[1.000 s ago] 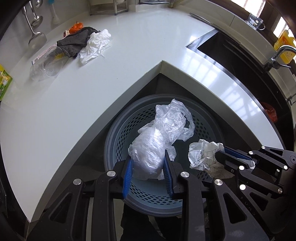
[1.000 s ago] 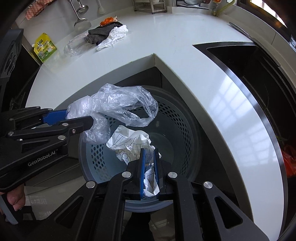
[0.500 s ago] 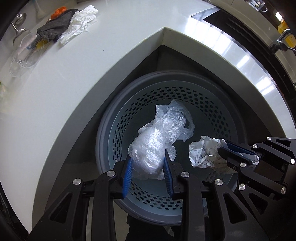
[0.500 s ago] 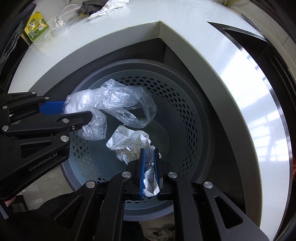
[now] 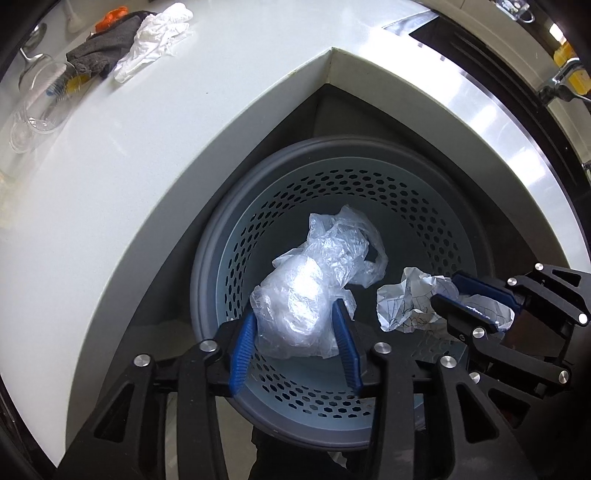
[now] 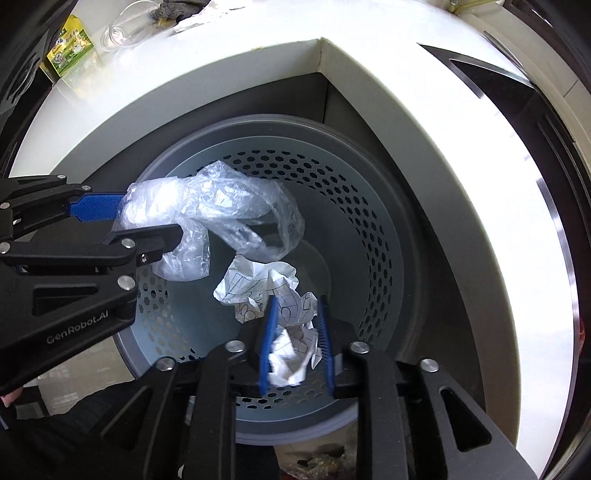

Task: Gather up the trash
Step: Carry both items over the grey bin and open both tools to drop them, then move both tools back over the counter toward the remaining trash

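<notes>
Both grippers hang pointing down over a round grey perforated bin point(image 5: 207, 266) tucked under the counter's inner corner. My left gripper point(image 5: 295, 314) has a crumpled clear plastic bag point(image 5: 306, 295) between its blue pads. Its jaws are opening, and the puffy bag still fills the gap loosely. My right gripper point(image 6: 296, 301) straddles a crumpled sheet of printed white paper point(image 6: 258, 284). Its jaws are opening too, and slivers of space show beside the paper. In the right wrist view the left gripper point(image 6: 149, 219) and bag point(image 6: 221, 206) sit at the left, above the bin point(image 6: 406, 258).
The white L-shaped countertop point(image 5: 184, 129) wraps around the bin. At its far left lie a white crumpled wrapper point(image 5: 155, 40), a grey cloth point(image 5: 103, 55), an orange scrap point(image 5: 110, 14) and a clear plastic cup point(image 5: 40, 92). A dark sink point(image 5: 480, 44) is at the right, and a green box point(image 6: 70, 44) at the far left.
Both grippers have sunk toward the bin, which now fills more of each view. Both pairs of pads stand wider apart than before, and the paper and the bag sit looser between them.
</notes>
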The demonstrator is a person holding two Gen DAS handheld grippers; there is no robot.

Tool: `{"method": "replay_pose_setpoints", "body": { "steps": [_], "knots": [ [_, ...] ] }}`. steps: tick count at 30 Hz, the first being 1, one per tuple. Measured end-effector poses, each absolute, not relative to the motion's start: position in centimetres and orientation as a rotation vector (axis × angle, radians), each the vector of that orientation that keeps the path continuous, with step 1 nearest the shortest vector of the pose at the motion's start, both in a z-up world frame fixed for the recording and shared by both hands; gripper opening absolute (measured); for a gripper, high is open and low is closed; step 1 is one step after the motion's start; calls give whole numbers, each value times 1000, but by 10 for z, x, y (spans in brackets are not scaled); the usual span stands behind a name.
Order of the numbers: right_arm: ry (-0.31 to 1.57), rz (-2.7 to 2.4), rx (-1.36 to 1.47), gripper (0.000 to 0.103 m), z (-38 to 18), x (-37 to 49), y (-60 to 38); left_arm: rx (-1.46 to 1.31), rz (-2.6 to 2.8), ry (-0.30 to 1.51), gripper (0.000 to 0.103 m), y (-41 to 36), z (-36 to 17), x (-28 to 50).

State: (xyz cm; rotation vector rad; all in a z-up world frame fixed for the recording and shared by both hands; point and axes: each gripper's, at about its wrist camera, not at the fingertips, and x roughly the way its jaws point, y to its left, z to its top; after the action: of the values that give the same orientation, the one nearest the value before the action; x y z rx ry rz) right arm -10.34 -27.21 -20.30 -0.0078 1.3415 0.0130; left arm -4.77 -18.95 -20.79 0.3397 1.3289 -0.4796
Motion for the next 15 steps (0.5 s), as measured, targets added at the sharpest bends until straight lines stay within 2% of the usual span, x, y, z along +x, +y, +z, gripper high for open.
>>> {"method": "replay_pose_setpoints", "body": {
  "steps": [1, 2, 3, 6, 9, 15],
  "knots": [
    [1338, 13, -4, 47, -201, -103, -273, 346, -467, 1317, 69, -189, -206, -48],
    [1335, 16, -1, 49, -198, -102, -273, 345, -456, 1306, 76, -187, -203, -48],
    [1331, 18, -3, 50, -196, -103, -272, 341, -452, 1298, 78, -186, -201, -47],
    [1328, 17, -10, 52, -192, -102, -271, 335, -450, 1297, 78, -183, -197, -45],
    [1323, 22, -5, 61, -190, -102, -270, 328, -446, 1291, 78, -178, -192, -43],
    [1299, 25, -13, 61, -182, -109, -269, 297, -440, 1270, 78, -166, -177, -42]
  ]
}}
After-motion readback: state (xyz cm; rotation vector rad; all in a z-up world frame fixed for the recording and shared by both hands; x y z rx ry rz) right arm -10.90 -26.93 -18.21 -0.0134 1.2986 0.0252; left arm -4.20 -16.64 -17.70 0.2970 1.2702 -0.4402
